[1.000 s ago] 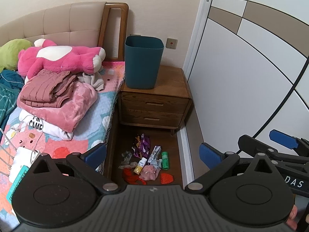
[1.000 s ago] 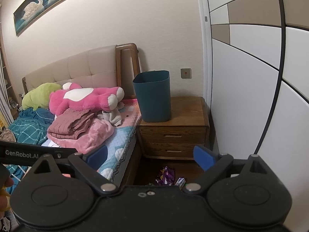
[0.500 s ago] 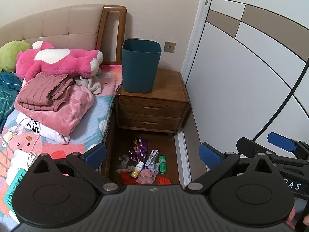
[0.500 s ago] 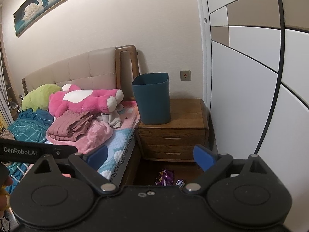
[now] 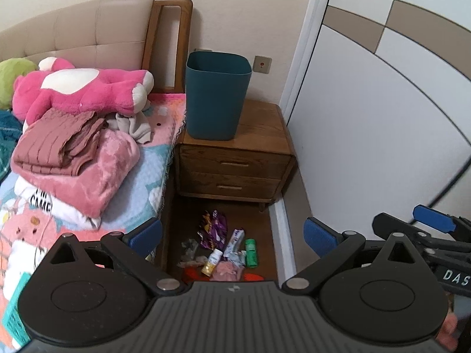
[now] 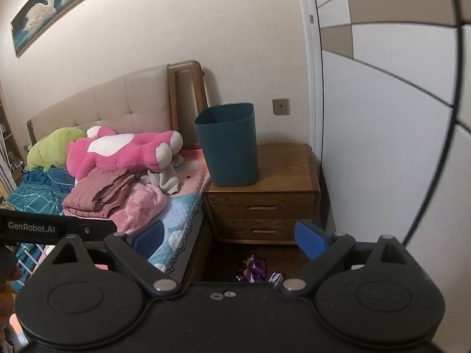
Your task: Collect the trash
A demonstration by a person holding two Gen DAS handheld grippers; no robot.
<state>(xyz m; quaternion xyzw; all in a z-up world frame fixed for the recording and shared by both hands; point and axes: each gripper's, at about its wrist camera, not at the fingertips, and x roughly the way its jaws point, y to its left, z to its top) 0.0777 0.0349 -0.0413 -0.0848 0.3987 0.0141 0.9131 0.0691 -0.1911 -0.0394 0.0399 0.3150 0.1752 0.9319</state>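
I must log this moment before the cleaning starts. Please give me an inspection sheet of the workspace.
Surface: dark wood floor between bed and wardrobe.
Job's things: trash pile on the floor before the nightstand; teal bin upright on top of the nightstand.
Clutter: folded clothes and pink plush toy on the bed.
Grippers: left gripper open, holding nothing; right gripper open, holding nothing.
Cables: thin white cord on the bed.
Surroundings: wardrobe door, wall switch, swan picture.
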